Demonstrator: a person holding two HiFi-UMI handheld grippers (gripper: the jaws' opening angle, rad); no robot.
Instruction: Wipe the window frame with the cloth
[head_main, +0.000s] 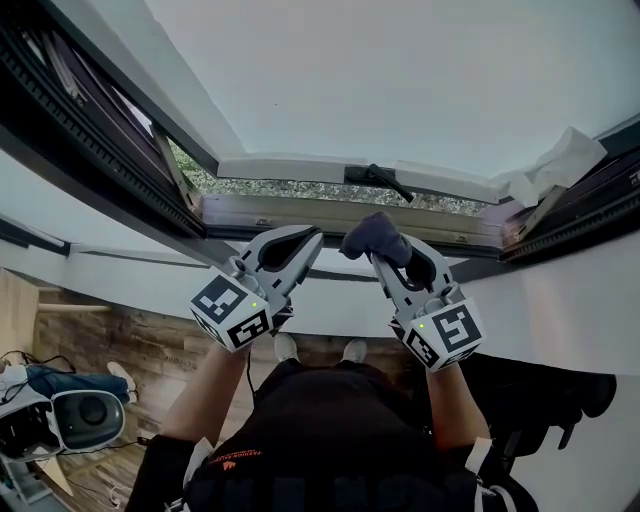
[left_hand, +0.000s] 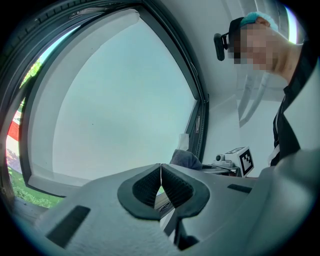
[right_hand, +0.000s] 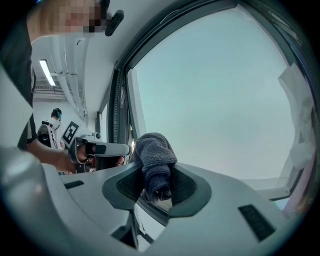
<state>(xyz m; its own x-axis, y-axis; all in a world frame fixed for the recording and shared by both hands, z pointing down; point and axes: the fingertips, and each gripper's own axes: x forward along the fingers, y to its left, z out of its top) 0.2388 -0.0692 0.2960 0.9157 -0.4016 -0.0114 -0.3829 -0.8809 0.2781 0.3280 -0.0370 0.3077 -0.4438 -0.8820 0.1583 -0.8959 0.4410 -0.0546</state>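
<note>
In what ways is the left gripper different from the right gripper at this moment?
The left gripper is shut on nothing; the right gripper is shut on a folded dark grey cloth. The left gripper's tip is bare, while the cloth bulges out past the right gripper's tip. Both are raised side by side towards the window frame.

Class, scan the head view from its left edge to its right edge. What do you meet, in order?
white device on the floor → left gripper, tongs shut → dark cloth → crumpled white paper
</note>
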